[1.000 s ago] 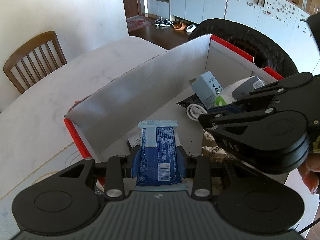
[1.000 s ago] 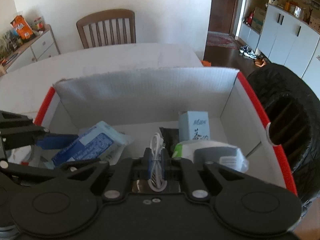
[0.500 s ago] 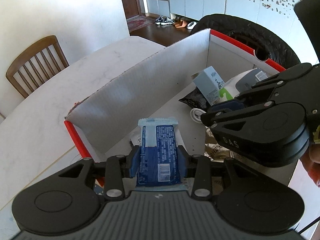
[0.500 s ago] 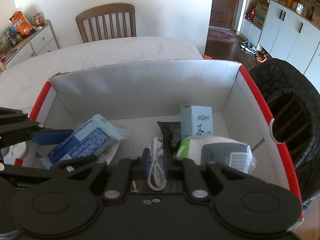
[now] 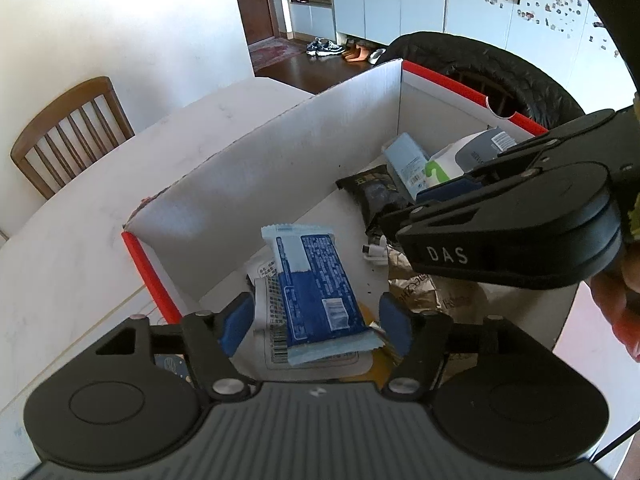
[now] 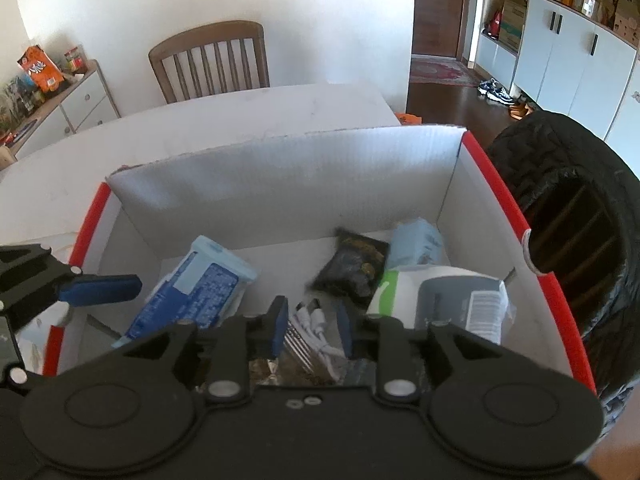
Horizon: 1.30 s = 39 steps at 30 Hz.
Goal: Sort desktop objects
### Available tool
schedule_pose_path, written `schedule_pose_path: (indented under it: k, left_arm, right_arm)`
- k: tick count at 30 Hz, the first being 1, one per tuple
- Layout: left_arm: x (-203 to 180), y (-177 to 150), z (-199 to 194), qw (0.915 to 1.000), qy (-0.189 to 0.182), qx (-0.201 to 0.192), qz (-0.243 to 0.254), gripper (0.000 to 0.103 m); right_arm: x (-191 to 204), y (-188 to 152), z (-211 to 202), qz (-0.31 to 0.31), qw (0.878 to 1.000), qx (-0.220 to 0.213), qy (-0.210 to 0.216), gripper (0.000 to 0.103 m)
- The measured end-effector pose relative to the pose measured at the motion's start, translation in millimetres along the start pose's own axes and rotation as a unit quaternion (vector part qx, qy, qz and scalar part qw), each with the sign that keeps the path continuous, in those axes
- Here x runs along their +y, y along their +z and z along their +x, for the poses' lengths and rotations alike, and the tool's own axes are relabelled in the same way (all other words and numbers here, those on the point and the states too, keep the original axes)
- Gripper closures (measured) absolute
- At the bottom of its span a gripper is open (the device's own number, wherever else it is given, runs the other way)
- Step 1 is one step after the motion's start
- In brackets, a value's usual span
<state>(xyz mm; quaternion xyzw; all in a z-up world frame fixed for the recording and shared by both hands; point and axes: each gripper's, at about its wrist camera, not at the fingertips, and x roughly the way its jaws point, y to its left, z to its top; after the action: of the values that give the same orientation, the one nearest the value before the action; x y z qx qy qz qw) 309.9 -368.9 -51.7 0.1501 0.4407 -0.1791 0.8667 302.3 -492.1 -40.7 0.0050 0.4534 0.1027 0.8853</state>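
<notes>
Over the cardboard box, my left gripper is opening; its blue pads stand clear of the blue wet-wipe pack, which a second ago they pinched and which now tilts loose between them. Only the left view shows the crumpled brown paper bag on the box floor; only the right view shows the sideboard with snacks. My right gripper is opening too, having let go of the coiled white cable, which lies between its fingers. The glossy black sachet, pale blue carton and white-grey pouch lie at the box's right wall.
</notes>
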Motion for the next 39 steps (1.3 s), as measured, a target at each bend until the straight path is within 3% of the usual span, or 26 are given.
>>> schedule_pose_path:
  k: [31,39]
  left_arm:
    - [23.2,-35.8,-75.2,0.9939,-0.024,-0.066,-0.085,0.027]
    - [35.0,-50.6,-96.9,0.9900,-0.034,-0.081,-0.111,0.027]
  right_arm:
    - [10.5,-18.2,-69.3,-0.021,0.998,-0.057,0.035,0.056]
    - [7.6,-30.2,-90.0,-0.019,0.996,-0.088,0.030,0.041]
